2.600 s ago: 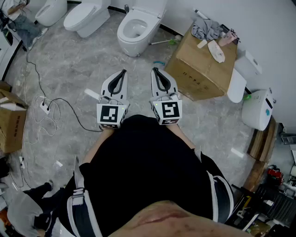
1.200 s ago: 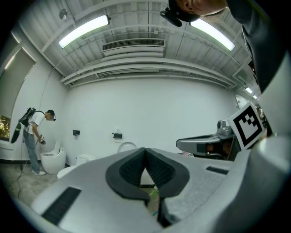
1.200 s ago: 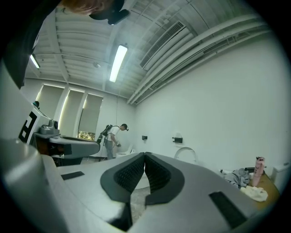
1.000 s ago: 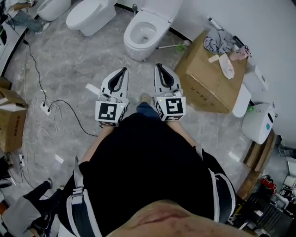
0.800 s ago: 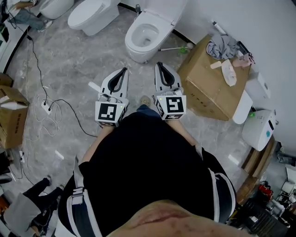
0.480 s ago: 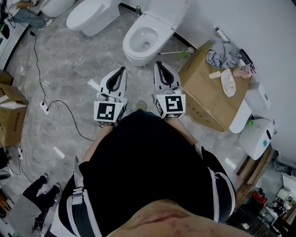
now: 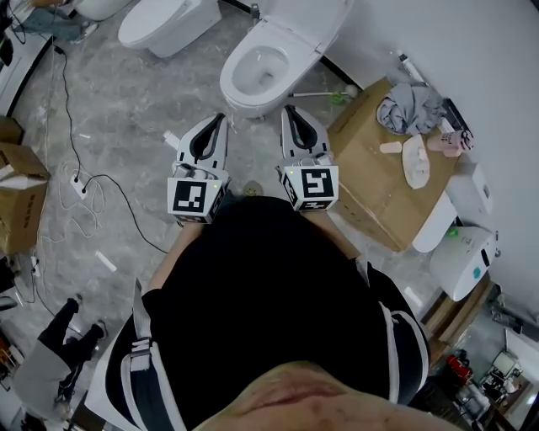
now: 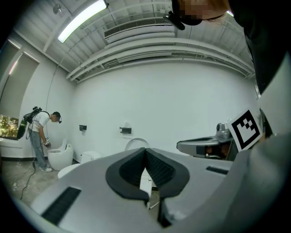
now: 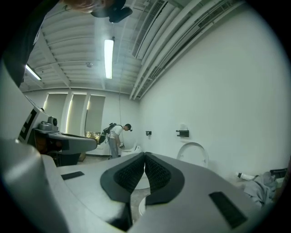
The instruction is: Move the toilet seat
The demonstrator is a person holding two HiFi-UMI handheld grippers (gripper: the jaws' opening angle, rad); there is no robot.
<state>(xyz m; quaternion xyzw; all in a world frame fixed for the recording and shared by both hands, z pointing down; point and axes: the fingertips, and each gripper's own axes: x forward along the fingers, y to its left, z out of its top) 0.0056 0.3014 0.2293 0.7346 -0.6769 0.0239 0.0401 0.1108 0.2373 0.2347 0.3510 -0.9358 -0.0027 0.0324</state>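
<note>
A white toilet stands against the wall just ahead, its bowl uncovered and its seat and lid raised upright. In the left gripper view the raised lid shows above the jaws, and in the right gripper view the same lid stands to the right. My left gripper is shut with nothing in it, its tips a little short of the bowl's front left. My right gripper is likewise shut and holds nothing, close to the bowl's front right. Both point level at the wall.
A cardboard box with a grey cloth and small items stands right of the toilet. A green-headed brush lies beside it. A second toilet is at the left. Cables and a power strip lie on the floor. A person stands far off.
Both grippers have moved forward together toward the toilet, so the bowl now sits just beyond their tips. Their jaws stayed shut.
</note>
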